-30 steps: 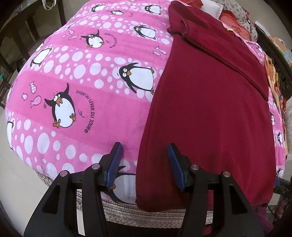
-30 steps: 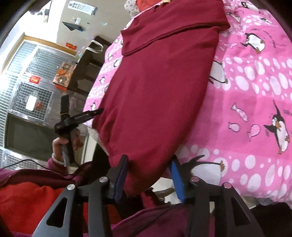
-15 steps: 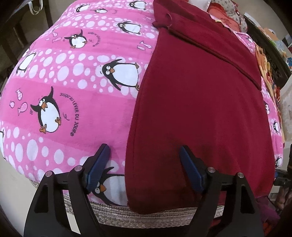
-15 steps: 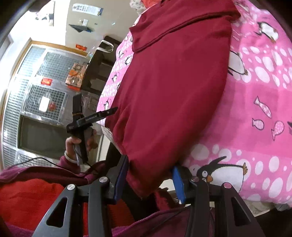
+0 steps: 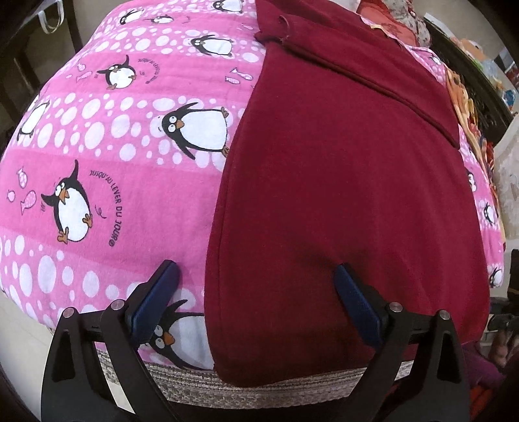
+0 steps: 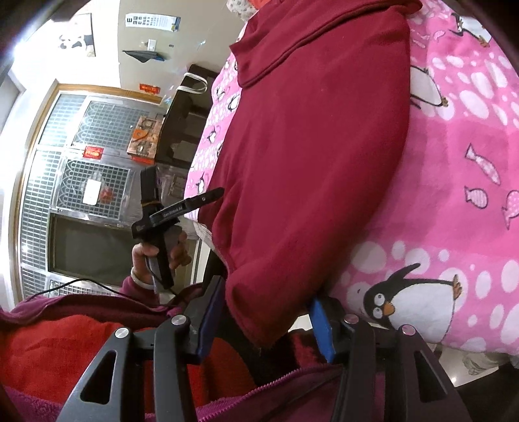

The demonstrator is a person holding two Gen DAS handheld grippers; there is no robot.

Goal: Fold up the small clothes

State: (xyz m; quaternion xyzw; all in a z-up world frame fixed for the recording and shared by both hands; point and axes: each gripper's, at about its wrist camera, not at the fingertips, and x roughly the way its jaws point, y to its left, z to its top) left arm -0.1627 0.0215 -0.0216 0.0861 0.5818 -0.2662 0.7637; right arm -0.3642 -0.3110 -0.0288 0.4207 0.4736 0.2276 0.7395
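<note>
While the dark red garment (image 5: 350, 194) lies flat on the pink penguin-print blanket (image 5: 107, 136), its near hem hangs over the woven edge of the table (image 5: 227, 386). A folded band crosses its far end. The left gripper (image 5: 256, 302) hovers above the hem, jaws opening to their widest, one blue pad over the blanket and one over the cloth, neither pressing. The right gripper (image 6: 266, 319) straddles the garment's drooping corner, jaws opening at a middling gap, pads just clear of the fabric. A hand (image 6: 155, 256) holds the left gripper's handle. Beyond stand a grilled metal door (image 6: 81, 181), a dark chair (image 6: 185, 123) and an eye chart (image 6: 152, 22) on the wall
</note>
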